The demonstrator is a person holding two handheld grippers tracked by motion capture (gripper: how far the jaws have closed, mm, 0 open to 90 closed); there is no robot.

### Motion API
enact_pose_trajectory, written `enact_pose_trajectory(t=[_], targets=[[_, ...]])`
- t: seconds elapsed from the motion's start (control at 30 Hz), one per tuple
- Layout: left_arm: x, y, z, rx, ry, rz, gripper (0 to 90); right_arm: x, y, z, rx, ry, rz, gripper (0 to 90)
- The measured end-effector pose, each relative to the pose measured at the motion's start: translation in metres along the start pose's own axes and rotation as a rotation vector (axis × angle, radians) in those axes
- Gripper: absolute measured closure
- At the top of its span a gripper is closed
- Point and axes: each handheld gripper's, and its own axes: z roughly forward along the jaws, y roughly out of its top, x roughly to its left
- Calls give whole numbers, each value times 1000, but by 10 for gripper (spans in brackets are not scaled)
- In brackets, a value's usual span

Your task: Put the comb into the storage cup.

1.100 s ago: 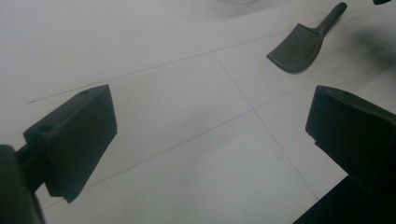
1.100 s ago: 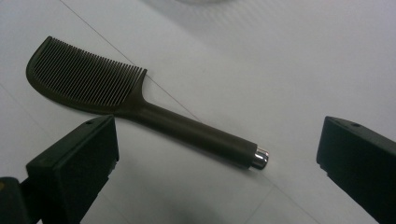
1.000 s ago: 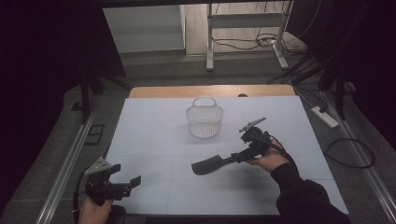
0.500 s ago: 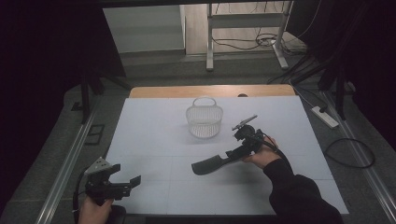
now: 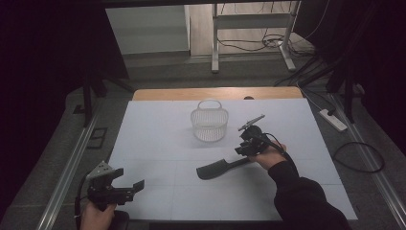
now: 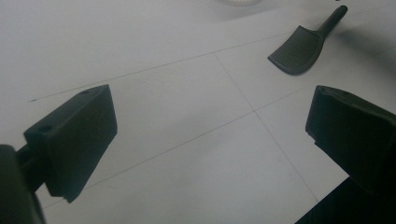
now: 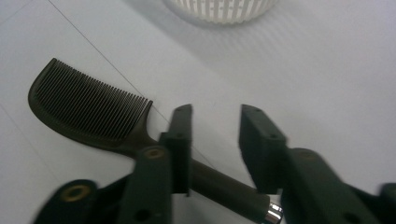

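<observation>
A black comb (image 5: pixel 214 169) with a long handle lies flat on the white table (image 5: pixel 158 134), in front of a white plastic basket (image 5: pixel 209 125). My right gripper (image 5: pixel 243 154) reaches down over the handle end. In the right gripper view the comb (image 7: pixel 88 107) has its handle lying slantwise between the jaws of that gripper (image 7: pixel 215 140). These jaws have just been closing, and white table still shows between them. My left gripper (image 5: pixel 127 181) hovers open near the front left edge, holding nothing. The left gripper (image 6: pixel 210 135) looks across the table at the comb (image 6: pixel 296 51).
The basket (image 7: pixel 224 9) stands just beyond the comb. A wooden strip (image 5: pixel 215 93) borders the table's far edge. On the floor to the right lie a power strip (image 5: pixel 332 120) and cables. A metal stand (image 5: pixel 215 43) is behind the table.
My right gripper has shifted slightly left and settled over the comb's handle. The comb, the basket and my left gripper have kept their places.
</observation>
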Motion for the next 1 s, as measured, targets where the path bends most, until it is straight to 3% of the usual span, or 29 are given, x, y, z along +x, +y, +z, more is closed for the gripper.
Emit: enact_pose_trajectory(t=[0.17,0.47,0.73,1.0], targets=[[0,0,0,-1,-2,-1,27,0,3,-1,-23,1,-48,887],[1,0,0,-3,-5,-3,27,1,5,7,2,14,-81,891],[1,0,-1,-3,-5,-1,28,3,2,18,7,42,-70,892],[0,0,-1,-4,-6,0,28,2,-5,34,56,23,-87,892]])
